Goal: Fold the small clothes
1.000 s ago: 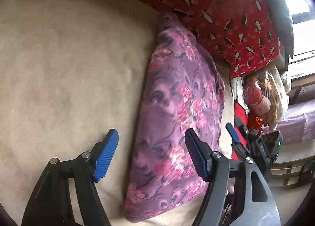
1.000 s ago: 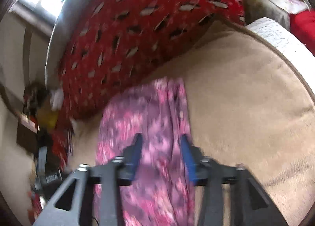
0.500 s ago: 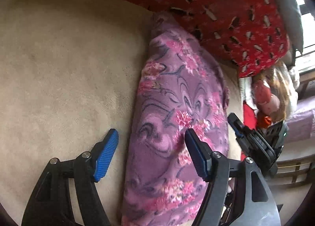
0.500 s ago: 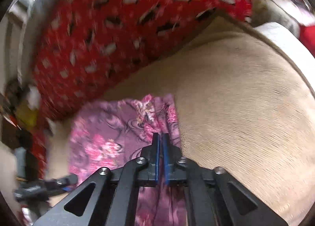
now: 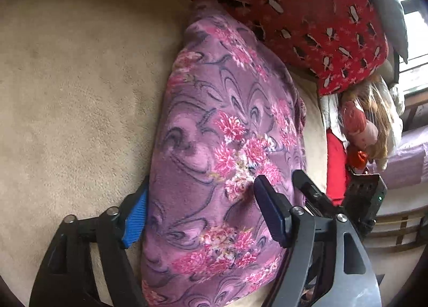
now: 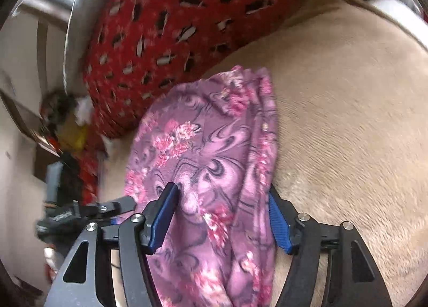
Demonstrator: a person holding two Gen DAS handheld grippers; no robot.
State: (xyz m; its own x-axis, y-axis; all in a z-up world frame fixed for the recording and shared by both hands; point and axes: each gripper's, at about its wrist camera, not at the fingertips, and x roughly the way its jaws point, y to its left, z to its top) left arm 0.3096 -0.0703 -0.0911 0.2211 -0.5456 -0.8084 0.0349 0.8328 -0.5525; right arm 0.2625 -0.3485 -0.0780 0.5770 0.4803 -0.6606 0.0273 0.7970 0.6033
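A folded purple fleece garment with pink flower print [image 5: 227,152] lies lengthwise on a beige plush bed cover [image 5: 75,87], its far end tucked against a red blanket with a black-and-white pattern [image 5: 307,7] that is heaped along the far side. The left tool [image 5: 199,216] stands wide apart across the near part of the garment: its left blue ribbed pad [image 5: 135,220] sits beside the cloth's left edge, partly hidden by it, and its right pad [image 5: 268,216] rests on top of the fleece near the right edge; whether either pad presses on the cloth cannot be told. The right tool [image 6: 222,220] straddles the same garment [image 6: 214,152] from the other side, and its jaws have just been opening, with the cloth lying between them; the left pad [image 6: 164,220] is over the fleece and the right pad [image 6: 278,222] sits at the garment's right edge on the bed cover [image 6: 347,125], neither plainly squeezing. In the left wrist view the right tool shows as a dark frame just right of the garment. To the far right, beyond the bed's edge, a bundle in clear plastic [image 5: 363,125] hangs beside a window.
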